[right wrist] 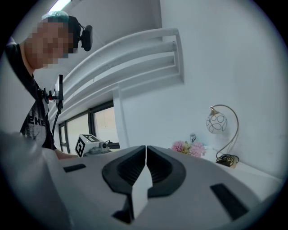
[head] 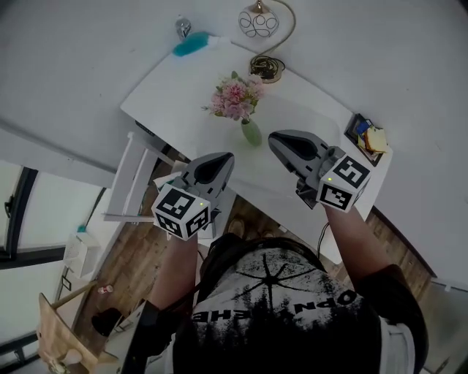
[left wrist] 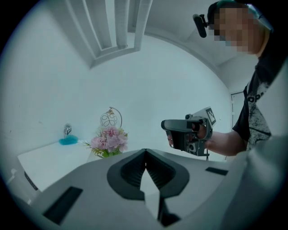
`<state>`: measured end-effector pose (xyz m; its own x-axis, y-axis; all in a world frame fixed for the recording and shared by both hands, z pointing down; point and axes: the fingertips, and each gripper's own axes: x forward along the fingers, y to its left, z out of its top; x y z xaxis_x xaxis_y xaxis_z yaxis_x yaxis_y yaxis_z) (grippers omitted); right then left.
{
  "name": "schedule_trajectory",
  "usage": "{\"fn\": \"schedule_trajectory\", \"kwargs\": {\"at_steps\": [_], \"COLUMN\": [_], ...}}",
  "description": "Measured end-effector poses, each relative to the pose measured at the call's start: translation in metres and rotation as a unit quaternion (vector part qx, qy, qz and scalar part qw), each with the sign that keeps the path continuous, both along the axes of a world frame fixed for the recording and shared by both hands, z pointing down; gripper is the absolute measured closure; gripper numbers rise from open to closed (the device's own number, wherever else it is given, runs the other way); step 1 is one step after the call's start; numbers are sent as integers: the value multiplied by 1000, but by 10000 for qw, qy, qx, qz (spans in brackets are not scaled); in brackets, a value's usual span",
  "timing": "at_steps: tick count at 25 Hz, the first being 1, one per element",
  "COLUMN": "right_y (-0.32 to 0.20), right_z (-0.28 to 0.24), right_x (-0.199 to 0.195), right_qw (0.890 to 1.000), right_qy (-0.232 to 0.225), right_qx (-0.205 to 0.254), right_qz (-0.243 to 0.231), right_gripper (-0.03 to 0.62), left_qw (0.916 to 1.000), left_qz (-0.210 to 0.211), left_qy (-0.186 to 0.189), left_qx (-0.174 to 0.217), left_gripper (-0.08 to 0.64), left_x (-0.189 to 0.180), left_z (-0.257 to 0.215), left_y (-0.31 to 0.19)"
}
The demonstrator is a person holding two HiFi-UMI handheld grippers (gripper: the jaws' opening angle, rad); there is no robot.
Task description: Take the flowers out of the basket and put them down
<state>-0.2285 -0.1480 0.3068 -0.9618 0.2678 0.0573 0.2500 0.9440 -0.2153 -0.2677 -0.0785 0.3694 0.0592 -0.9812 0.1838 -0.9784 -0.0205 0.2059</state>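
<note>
A bunch of pink flowers (head: 235,98) stands in a small green vase (head: 251,133) near the middle of a white table (head: 168,95); no basket shows. The flowers also appear ahead in the left gripper view (left wrist: 108,140) and small in the right gripper view (right wrist: 189,148). My left gripper (head: 221,159) hovers short of the table's near edge, shut and empty (left wrist: 145,152). My right gripper (head: 281,142) is held over the table just right of the vase, also shut with nothing in it (right wrist: 146,148). Neither gripper touches the flowers.
A round lamp (head: 259,22) with a coiled cable (head: 267,69) stands behind the flowers. A blue duster (head: 191,45) lies at the far left corner. A dark tray of small items (head: 368,135) sits at the table's right end. A white chair (head: 128,186) stands at the left.
</note>
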Motion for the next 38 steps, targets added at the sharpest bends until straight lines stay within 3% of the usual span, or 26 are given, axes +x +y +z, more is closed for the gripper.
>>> {"fn": "schedule_trajectory", "kwargs": {"at_steps": [14,21,25,32,38], "right_y": [-27,-46,-53,-64,-71], "right_z": [69,115,151,217,258], "right_x": [-52,-74,-80,-85,-91], "right_qw": [9902,9886,9797,9598,9436], "right_qy": [916,1349,1817,2579,3021], "right_qx": [1045,521,712,991,1256], "right_qz": [161,419,454,495,509], "right_gripper": [574,570,471,356,319], "left_qw": [9996,9991,9986,9971,9959], "left_qz": [223,238,291,340,336], "left_qy": [186,340,447,674,834], "left_qx": [59,54,69,94,110], "left_gripper": [548,548,548,548,548], "left_x": [-46,-68,-78,-92,-100], "left_z": [7,20,26,38,47], "left_y": [15,23,25,26,28]}}
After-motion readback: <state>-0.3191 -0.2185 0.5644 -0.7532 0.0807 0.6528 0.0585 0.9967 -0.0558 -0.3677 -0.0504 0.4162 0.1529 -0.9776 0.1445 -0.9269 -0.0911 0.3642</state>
